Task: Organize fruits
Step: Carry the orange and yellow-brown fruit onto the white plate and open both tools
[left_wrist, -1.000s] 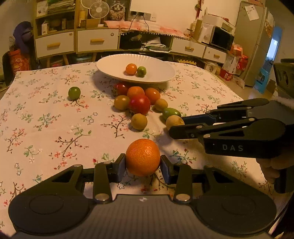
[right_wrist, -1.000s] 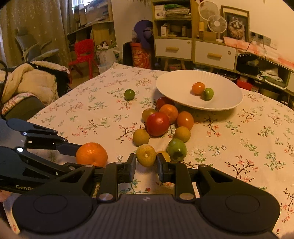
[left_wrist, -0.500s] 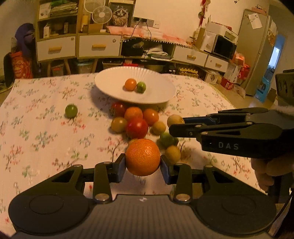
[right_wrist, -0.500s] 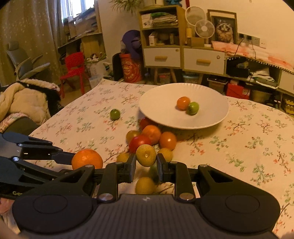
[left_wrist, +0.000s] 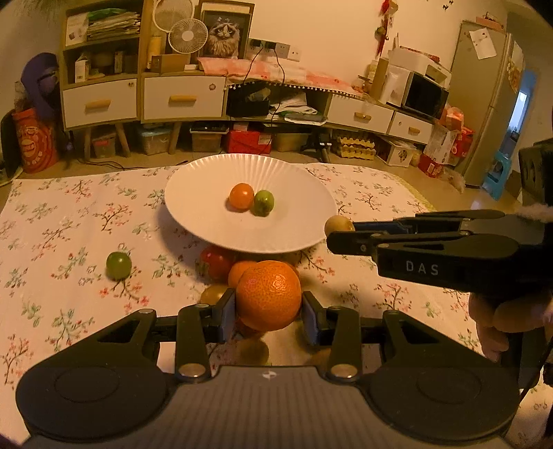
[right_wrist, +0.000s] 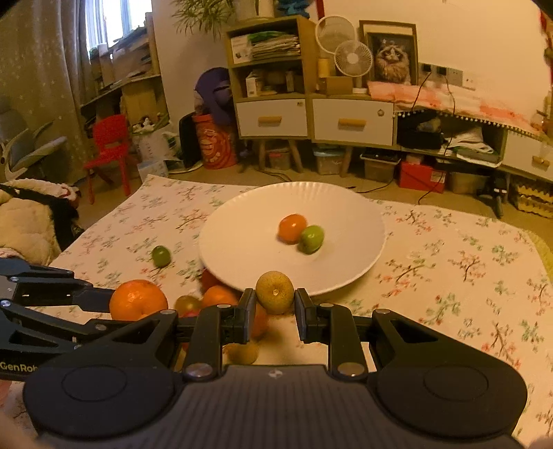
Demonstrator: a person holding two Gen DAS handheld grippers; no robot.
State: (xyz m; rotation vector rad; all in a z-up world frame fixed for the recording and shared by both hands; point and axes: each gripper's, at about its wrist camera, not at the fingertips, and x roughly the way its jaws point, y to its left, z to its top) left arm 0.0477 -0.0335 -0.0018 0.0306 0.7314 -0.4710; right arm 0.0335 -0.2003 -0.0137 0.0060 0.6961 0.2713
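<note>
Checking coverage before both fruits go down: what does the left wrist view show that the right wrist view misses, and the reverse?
Left wrist only: a grey fridge, a microwave, the person's hand.
Right wrist only: a red plastic chair, a curtained window.
Both: the white ribbed plate holding two small fruits, the large orange clamped in the left gripper, the yellow-brown fruit in the right gripper.

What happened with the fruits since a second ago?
Both grippers carried their fruit up off the table and toward the white plate: the left gripper with the big orange, the right gripper with the small yellowish fruit. Neither took hold of anything new or let go. The orange fruit and green fruit on the plate, the lone green fruit and the pile stayed put.
</note>
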